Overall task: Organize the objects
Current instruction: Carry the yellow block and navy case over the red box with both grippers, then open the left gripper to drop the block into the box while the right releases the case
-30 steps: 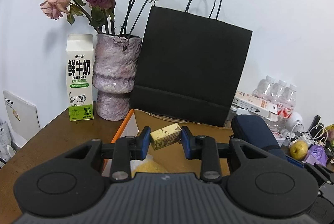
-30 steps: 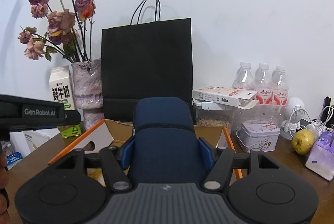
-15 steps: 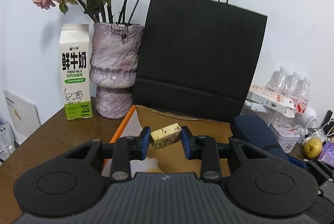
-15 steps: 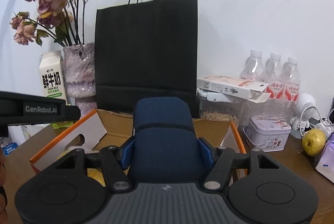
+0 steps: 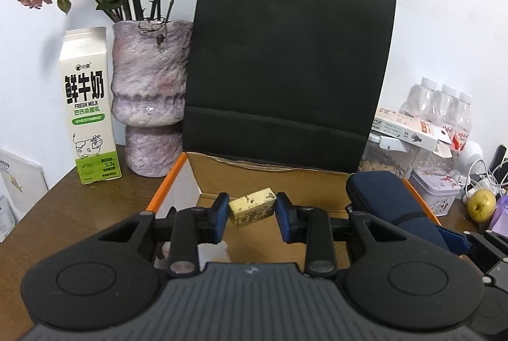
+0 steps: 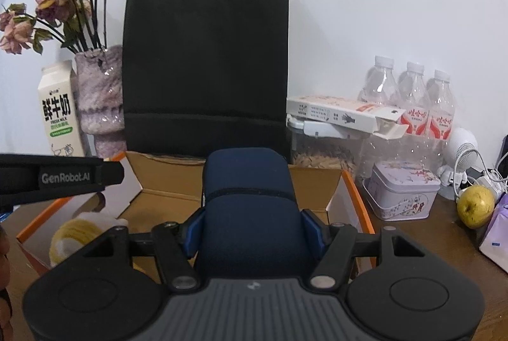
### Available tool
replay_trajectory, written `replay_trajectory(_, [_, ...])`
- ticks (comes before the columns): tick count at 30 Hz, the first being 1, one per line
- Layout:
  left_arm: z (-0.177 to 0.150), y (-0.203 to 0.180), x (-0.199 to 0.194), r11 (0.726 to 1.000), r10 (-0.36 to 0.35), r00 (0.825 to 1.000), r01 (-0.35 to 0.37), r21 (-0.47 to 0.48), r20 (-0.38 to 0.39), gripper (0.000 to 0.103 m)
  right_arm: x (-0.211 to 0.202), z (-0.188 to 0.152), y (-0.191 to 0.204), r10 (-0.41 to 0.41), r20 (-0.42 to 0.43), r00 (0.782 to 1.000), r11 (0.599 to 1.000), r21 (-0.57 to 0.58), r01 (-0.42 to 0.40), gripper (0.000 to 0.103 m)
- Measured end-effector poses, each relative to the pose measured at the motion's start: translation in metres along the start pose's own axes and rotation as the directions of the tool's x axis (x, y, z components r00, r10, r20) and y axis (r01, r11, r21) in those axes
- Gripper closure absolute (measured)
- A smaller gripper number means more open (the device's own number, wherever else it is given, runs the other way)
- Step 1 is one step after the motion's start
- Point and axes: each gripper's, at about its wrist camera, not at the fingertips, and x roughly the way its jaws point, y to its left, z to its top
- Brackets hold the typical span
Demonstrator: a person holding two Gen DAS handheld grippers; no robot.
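We hold two grippers over an open cardboard box (image 5: 317, 182) with orange-edged flaps that sits on a brown wooden table (image 5: 63, 201). In the left wrist view, our left gripper (image 5: 252, 212) has its blue pads pinching a small yellowish block (image 5: 252, 210), speckled dark on top and tilted with its right end higher; the block hangs above the box's brown floor, just at 12 o'clock from the gripper body. At 3 o'clock from that block we see the navy zip pouch (image 5: 390, 201) that the other tool carries, over the box's right side. In the right wrist view, our right gripper (image 6: 250, 226) has its jaws spread wide but pressed against both flanks of the navy zip pouch, which stands upright between them and fills the centre of the frame above the box. At 9 o'clock from the pouch the black side of the left tool, lettered GenRobot.AI, reaches in, and at 8 o'clock a round yellow thing (image 6: 76, 233) lies in the box's left part; what it is we cannot tell. Behind the box, at 12 o'clock, stands a black paper bag (image 5: 292, 67) with cord handles. At 10 o'clock from it are a mottled purple vase (image 5: 149, 105) of dried roses and a milk carton (image 5: 89, 105). At 3 o'clock from the bag we see a slim white carton (image 6: 346, 115) lying on a clear jar, three water bottles (image 6: 412, 96), a printed tin (image 6: 403, 194) and a yellow-green apple (image 6: 476, 206).
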Motion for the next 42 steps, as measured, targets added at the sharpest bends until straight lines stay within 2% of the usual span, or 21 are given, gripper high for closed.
replay_trajectory(1, [0.000, 0.000, 0.000, 1.000, -0.001, 1.000, 0.001, -0.003, 0.003, 0.067, 0.001, -0.001, 0.000, 0.001, -0.009, 1.000, 1.000, -0.001, -0.001, 0.039])
replay_trajectory(2, [0.000, 0.000, 0.000, 1.000, -0.005, 1.000, 0.005, -0.007, 0.006, 0.053, 0.003, -0.001, 0.000, 0.007, -0.022, 1.000, 1.000, -0.004, -0.007, 0.038])
replay_trajectory(3, [0.000, 0.001, -0.001, 1.000, -0.003, 1.000, 0.003, -0.011, 0.011, 0.030, 0.004, -0.002, 0.000, 0.011, -0.028, 1.000, 1.000, -0.004, -0.011, 0.038])
replay_trajectory(4, [0.000, 0.002, -0.002, 1.000, 0.005, 1.000, -0.005, -0.017, 0.021, 0.017, 0.004, -0.002, 0.000, 0.012, -0.025, 1.000, 1.000, -0.003, -0.012, 0.031])
replay_trajectory(5, [0.000, 0.002, -0.004, 1.000, 0.018, 0.999, -0.017, -0.020, 0.036, 0.000, 0.003, -0.003, 0.000, 0.008, -0.022, 1.000, 1.000, -0.002, -0.008, 0.023])
replay_trajectory(6, [0.000, 0.002, -0.006, 0.999, 0.031, 0.998, -0.030, -0.021, 0.053, 0.000, 0.002, -0.002, 0.000, 0.003, -0.017, 1.000, 1.000, -0.001, -0.003, 0.006])
replay_trajectory(7, [0.000, 0.002, -0.008, 0.999, 0.038, 0.998, -0.037, -0.019, 0.059, 0.000, 0.001, -0.003, -0.001, 0.000, -0.006, 1.000, 1.000, 0.003, 0.000, 0.000])
replay_trajectory(19, [0.002, 0.002, -0.018, 0.999, 0.038, 0.997, -0.036, -0.032, 0.068, 0.000, -0.011, 0.001, -0.003, 0.001, 0.007, 1.000, 1.000, 0.020, -0.001, 0.000])
replay_trajectory(30, [0.005, 0.000, -0.053, 1.000, 0.016, 0.995, -0.014, -0.018, 0.102, 0.000, -0.049, 0.010, -0.010, 0.010, 0.053, 0.999, 0.999, 0.042, -0.012, 0.000])
replay_trajectory(42, [-0.003, 0.008, -0.094, 1.000, -0.023, 0.992, 0.024, -0.006, 0.123, 0.000, -0.092, 0.004, -0.006, 0.028, 0.085, 0.996, 0.999, 0.014, -0.029, 0.000])
